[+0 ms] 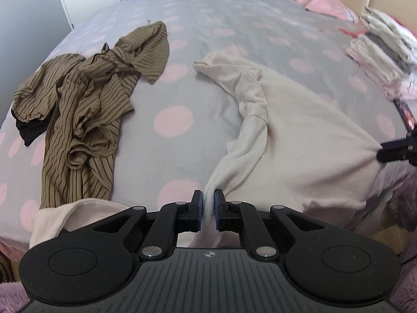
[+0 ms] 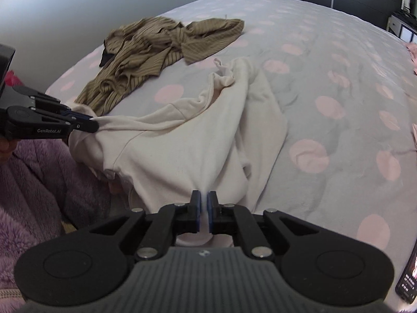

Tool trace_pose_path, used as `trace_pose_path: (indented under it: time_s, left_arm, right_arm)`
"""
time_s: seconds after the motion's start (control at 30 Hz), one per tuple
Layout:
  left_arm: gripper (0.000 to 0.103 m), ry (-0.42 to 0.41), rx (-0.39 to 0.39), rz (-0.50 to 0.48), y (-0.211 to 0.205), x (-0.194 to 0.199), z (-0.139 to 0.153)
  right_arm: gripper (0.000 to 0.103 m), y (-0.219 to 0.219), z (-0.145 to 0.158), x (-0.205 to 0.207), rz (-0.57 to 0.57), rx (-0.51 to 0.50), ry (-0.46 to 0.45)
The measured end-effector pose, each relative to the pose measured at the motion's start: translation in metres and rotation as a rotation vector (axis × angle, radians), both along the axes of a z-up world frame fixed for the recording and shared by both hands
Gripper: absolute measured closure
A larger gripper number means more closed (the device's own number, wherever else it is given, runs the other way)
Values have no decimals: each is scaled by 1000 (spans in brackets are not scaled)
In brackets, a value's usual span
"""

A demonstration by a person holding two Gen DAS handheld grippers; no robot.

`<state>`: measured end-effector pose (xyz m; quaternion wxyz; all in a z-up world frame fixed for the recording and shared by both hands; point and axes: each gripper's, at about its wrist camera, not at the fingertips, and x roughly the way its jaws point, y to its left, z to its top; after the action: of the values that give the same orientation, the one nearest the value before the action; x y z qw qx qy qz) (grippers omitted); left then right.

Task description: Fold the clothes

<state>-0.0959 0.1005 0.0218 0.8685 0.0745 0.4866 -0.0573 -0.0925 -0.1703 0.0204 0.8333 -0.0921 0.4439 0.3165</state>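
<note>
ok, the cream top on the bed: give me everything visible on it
The cream long-sleeved knit top looks like soft, matte jersey or fleece. It lies crumpled on the grey bedspread with pink dots, body spread, one sleeve bunched and trailing toward the far side. Its near edge is pinched at two points: the left tongs and the right tongs are each shut on a fold of fabric. It lies apart from the brown striped garment.

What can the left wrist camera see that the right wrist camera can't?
Only the left wrist view shows the stack of folded clothes and the pink pillow. Only the right wrist view shows a phone at the bed's edge. Both show the cream top, pinched by the left gripper and right gripper, the crumpled brown striped garment and the spotted bedspread.
</note>
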Motion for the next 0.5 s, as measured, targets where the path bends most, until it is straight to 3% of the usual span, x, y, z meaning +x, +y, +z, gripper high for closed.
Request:
trace_pose_path:
  time_s: [0.17,0.33,0.5]
  left_arm:
    - [75,-17,23,15,-5,2,8]
    - [72,-77,0,-26,-21,15,21]
    - [72,-127,-38,-43,-46,46,12]
  right_arm:
    - [87,0,6,10,21,-43,6]
    - [75,-1,20,22,49,-73,-14]
    - [67,4,32,42,74,-110,-66]
